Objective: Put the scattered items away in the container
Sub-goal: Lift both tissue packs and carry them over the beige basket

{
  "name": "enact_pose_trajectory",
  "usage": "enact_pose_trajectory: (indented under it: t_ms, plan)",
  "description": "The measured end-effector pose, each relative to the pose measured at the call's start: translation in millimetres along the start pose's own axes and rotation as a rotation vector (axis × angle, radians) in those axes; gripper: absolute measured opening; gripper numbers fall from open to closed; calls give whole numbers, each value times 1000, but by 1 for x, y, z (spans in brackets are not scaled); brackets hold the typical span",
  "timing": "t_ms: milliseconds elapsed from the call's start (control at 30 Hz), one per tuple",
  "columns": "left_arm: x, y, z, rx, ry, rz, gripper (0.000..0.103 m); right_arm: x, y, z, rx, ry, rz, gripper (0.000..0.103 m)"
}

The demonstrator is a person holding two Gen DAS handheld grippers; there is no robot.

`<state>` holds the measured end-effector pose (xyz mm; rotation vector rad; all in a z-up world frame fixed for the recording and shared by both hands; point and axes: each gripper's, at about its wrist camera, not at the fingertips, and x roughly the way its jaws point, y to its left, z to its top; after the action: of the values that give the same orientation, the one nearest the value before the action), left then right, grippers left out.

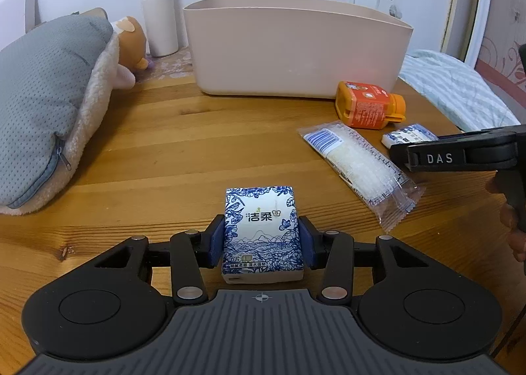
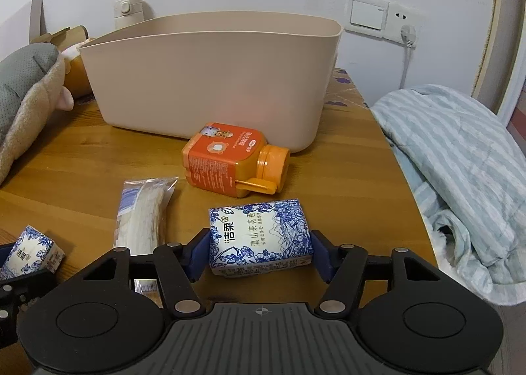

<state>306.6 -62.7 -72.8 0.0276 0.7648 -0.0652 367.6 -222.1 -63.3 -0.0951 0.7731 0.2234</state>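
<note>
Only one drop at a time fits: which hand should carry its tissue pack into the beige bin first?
Right, probably. Both grippers clamp a pack, but the right gripper and its tissue pack sit nearer the beige bin; the left gripper sits farther back.

Worktop (image 1: pixel 164 145): varnished wood, visible grain and a knot, soft sheen. Container (image 1: pixel 296 53): smooth matt beige plastic. Tissue packs (image 1: pixel 263 230) (image 2: pixel 259 237) I see in glossy printed film, slightly creased. Orange bottle (image 2: pixel 227 158): shiny plastic, paper-look label. Clear crinkly wrapper (image 1: pixel 358 168), glossy. Cushion (image 1: pixel 42 79): dimpled grey cloth with fleecy cream edging. My claws' (image 1: pixel 262 238) (image 2: pixel 260 251) frames: matt black plastic, bare metal pivot pins.
</note>
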Motion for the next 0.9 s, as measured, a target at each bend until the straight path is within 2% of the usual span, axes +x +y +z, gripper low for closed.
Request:
enact_pose_trajectory:
  t_ms: [367, 633, 900]
  plan:
    - [-18, 3, 4, -13, -44, 0, 47, -29, -5, -1, 8, -43, 9, 60]
    - [-40, 6, 19, -14, -105, -10, 47, -69, -5, 13, 0, -150, 2, 60]
    - [-56, 13, 49, -5, -193, -16, 47, -98, -6, 34, -14, -239, -4, 60]
